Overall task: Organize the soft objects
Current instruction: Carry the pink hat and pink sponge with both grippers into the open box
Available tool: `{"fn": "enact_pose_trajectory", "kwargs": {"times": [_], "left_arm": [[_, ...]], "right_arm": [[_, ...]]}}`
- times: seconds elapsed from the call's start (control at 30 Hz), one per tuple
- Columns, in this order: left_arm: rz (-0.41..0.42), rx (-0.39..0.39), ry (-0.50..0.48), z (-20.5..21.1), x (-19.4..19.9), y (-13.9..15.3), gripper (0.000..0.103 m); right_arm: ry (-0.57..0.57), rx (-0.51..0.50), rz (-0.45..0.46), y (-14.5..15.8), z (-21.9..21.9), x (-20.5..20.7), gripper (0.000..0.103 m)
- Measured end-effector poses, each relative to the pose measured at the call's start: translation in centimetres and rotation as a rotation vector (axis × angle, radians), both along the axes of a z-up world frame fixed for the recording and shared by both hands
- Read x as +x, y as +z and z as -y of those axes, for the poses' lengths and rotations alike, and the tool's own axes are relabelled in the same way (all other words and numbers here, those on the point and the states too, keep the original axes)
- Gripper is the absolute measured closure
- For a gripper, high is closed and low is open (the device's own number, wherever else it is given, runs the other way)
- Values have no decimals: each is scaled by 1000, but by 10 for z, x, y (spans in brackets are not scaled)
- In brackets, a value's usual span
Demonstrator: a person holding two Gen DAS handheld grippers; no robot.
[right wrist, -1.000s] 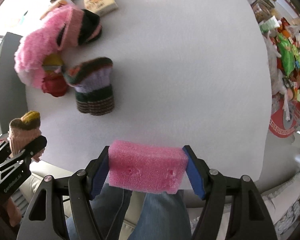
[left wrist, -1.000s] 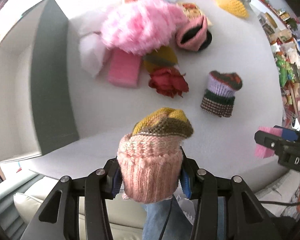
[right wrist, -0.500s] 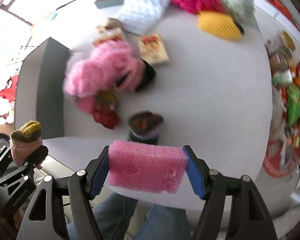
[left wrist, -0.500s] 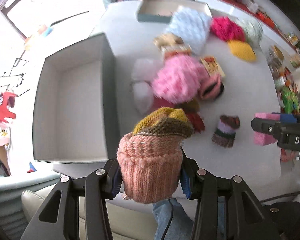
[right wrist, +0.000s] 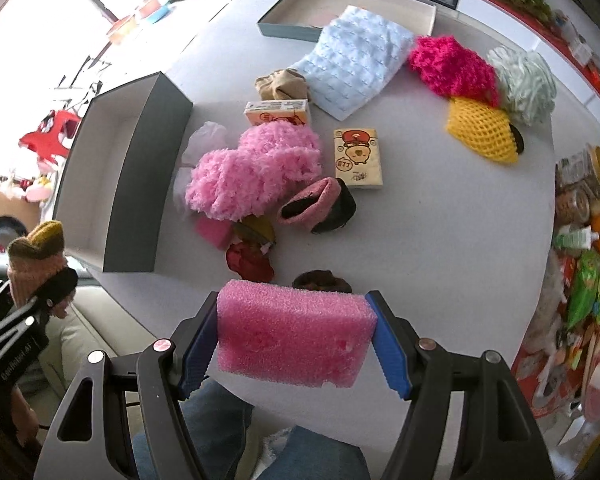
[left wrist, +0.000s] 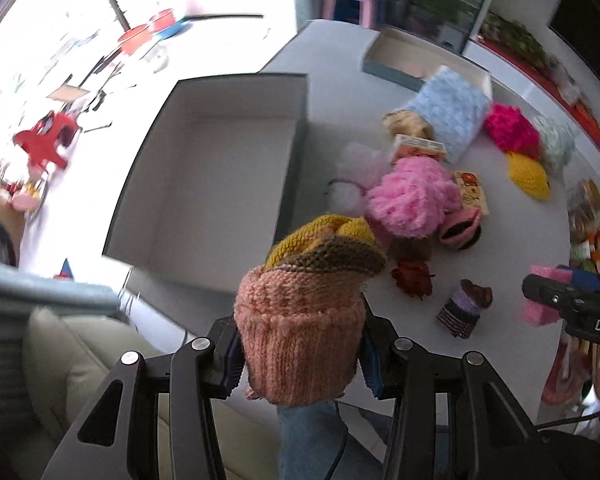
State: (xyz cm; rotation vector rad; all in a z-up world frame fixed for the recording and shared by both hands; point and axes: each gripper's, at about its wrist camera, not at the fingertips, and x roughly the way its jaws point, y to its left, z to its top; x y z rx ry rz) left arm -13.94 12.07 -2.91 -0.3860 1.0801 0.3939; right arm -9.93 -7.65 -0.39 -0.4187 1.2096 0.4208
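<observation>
My left gripper (left wrist: 300, 364) is shut on a knitted pink cup cosy with a yellow and brown top (left wrist: 300, 320), held high above the table's near edge. The same cosy (right wrist: 36, 256) shows at the left of the right wrist view. My right gripper (right wrist: 296, 340) is shut on a pink foam sponge (right wrist: 292, 336), which also shows at the right of the left wrist view as the sponge (left wrist: 540, 304). An open grey box (left wrist: 220, 168) with a white inside stands to the left on the table; the same box (right wrist: 132, 184) appears in the right wrist view.
On the white table (right wrist: 440, 220) lie a fluffy pink pile (right wrist: 256, 168), a red fabric rose (right wrist: 248, 260), a striped knitted cosy (left wrist: 464, 308), a pink-and-black cosy (right wrist: 320, 208), tissue packs (right wrist: 356, 158), a pale blue cloth (right wrist: 356, 60), magenta, yellow and mint puffs, and a second tray (right wrist: 340, 4). Snack clutter lines the right edge.
Both grippers have risen and pulled back from the table with their loads, and rolled. The box and far items have come into view; the objects below look smaller.
</observation>
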Motion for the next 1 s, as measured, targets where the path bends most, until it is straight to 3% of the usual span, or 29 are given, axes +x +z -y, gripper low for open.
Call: {"fn": "enact_pose_trajectory", "kwargs": {"times": [0.17,0.37,0.67,1.0], "left_arm": [[-22,-20,58,-4,-21,-10,55],[-11,5,62,-37,-22,-5,55],[11,10,-3,-119,4,-4,55],[-2,-54,2,-164,21,-42,55]], "right_arm": [[31,-13,-27,-8,0,-1,30],[13,6,-41,-15,-14,-1,30],[-52,37,-9,-20,-75,3,30],[8,-28,20,-22,-159,7,30]]}}
